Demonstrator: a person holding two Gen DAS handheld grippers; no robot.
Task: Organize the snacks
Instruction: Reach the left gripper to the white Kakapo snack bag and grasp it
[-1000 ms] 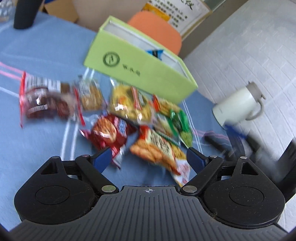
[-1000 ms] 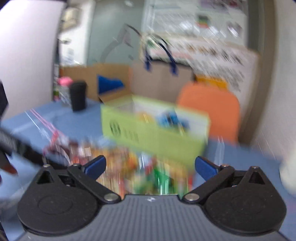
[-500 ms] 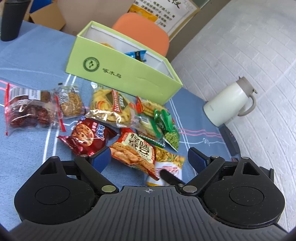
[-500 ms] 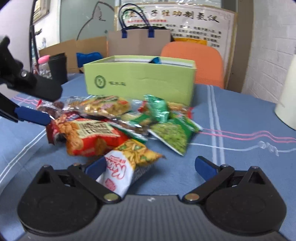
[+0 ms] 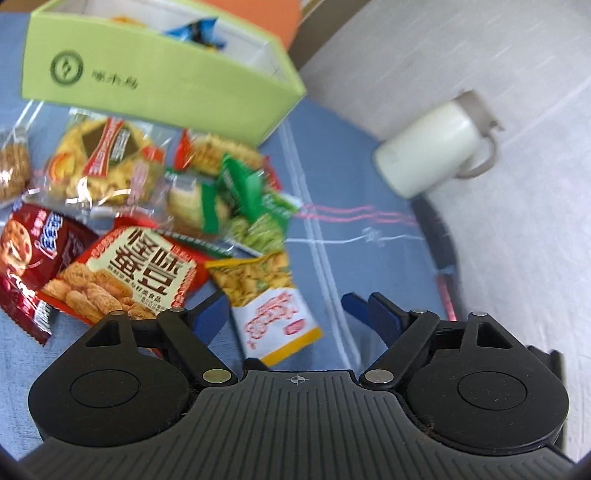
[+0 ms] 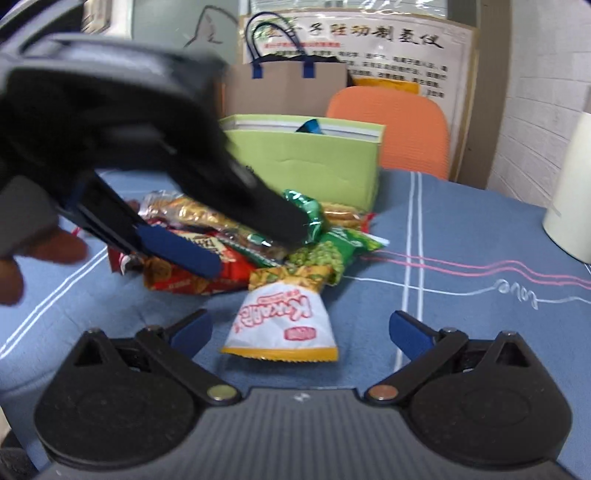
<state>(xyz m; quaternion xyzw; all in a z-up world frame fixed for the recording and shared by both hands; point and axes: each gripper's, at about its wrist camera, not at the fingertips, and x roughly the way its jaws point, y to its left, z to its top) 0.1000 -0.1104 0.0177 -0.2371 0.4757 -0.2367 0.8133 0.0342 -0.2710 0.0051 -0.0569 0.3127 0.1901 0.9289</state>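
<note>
Snacks (image 5: 155, 206) loose | left gripper (image 5: 284, 314) closing, empty | right gripper (image 6: 299, 328) wide, empty

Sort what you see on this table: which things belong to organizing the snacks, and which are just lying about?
Part of the job:
- pile of foil snack packets
- white-and-yellow snack packet
- lime-green cardboard box

Lying about:
- cream insulated jug
- orange chair
- brown paper bag

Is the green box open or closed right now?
Open. The green box has no lid on; its white inner walls and a blue packet inside show from above.
</note>
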